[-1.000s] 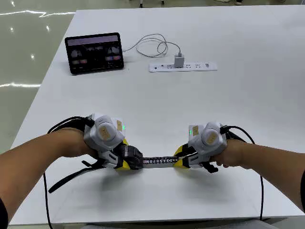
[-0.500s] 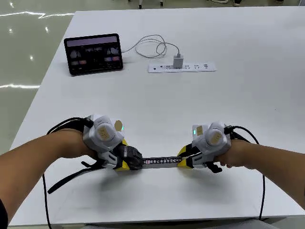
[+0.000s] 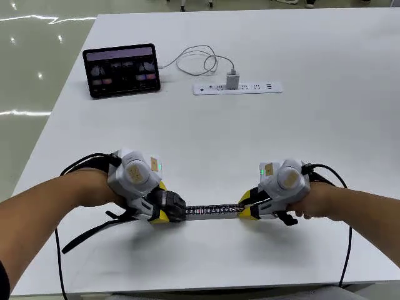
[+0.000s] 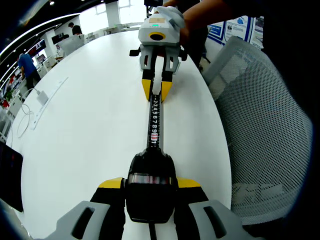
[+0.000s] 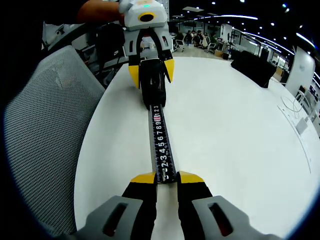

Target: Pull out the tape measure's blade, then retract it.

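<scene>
The tape measure (image 3: 170, 207), a black case, lay low in the head view, a little left of centre, on the white table (image 3: 281, 137). Its blade (image 3: 212, 210) was drawn out to the right in a short straight strip lying flat along the tabletop, numbers facing up. In the left gripper view the case sat at the bottom centre and the blade ran up the frame to the other claw.

The left gripper (image 4: 150, 182) held the case squarely, one yellow-tipped jaw pressed against each of its sides. The right gripper (image 5: 167, 178) had its jaws drawn narrow, with the free end of the blade running in between the yellow tips. The end hook was hidden there, so the pinch appeared to be on the tip itself. A hand held each gripper, forearms entering from the lower corners of the head view.

In the upper left of that view a dark tablet (image 3: 122, 69) stood propped. Right of it, at upper centre, lay a white power strip (image 3: 237, 88) with a charger (image 3: 234, 80) plugged in and a looped cable (image 3: 200, 59) leading to the tablet. A grey mesh chair (image 4: 260, 125) filled the right side of the left gripper view.
</scene>
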Demonstrator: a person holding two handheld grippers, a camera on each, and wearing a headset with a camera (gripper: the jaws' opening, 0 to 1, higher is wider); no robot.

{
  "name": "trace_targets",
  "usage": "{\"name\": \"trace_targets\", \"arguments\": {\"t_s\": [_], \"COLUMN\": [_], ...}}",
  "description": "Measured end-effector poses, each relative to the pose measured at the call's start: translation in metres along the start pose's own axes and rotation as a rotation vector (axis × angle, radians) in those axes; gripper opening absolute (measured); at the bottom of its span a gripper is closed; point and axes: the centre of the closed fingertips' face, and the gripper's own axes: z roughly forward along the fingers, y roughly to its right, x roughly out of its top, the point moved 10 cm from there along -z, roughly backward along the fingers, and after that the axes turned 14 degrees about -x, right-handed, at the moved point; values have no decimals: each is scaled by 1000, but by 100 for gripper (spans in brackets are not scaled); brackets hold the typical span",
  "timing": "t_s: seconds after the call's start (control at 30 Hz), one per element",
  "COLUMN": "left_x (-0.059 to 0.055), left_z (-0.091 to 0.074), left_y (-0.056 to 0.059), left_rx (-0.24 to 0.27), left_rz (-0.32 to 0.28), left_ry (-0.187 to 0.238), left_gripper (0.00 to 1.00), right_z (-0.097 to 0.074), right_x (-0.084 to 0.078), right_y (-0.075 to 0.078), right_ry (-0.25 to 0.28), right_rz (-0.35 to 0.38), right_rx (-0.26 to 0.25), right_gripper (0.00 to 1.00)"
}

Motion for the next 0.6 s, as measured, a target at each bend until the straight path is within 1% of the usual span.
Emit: {"name": "trace_targets", "arguments": {"t_s": [0.6], "left_x": [0], "left_z": [0], "left_y": [0], "left_rx": [1], "left_rz": [2], "left_ry": [1], "left_gripper": [33], "right_z": [-11], "right_x": [-12], "right_y": [3], "right_ry": [-5], "right_rz": [21], "right_rx": [-11], "right_gripper": [10]}}
